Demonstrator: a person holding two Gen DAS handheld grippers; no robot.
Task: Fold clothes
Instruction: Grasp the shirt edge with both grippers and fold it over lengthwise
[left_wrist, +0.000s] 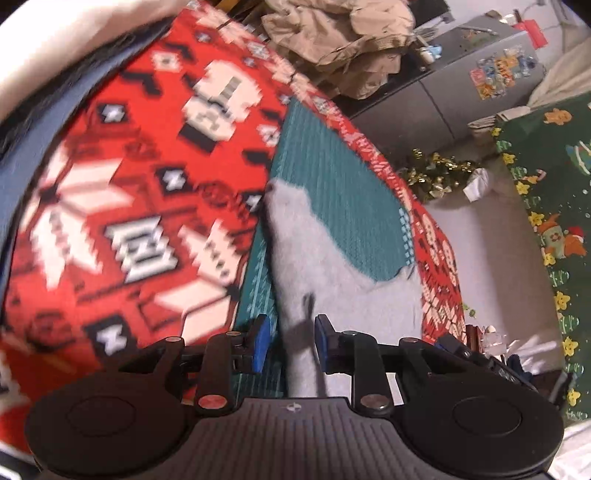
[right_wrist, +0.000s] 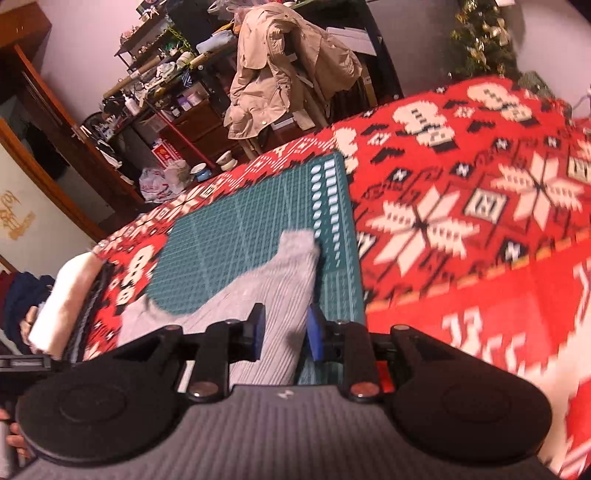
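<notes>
On red blanket (right_wrist: 461, 221): green mat (right_wrist: 240, 236) | grey garment (right_wrist: 258, 295) | both jaws apart

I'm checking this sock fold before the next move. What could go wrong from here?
1. Both grippers, left and right, have jaws parted over the grey sock, so a pull now might slip off the fabric.
2. The sock lies partly off the green cutting mat, onto the red blanket; dragging may bunch it.
</notes>
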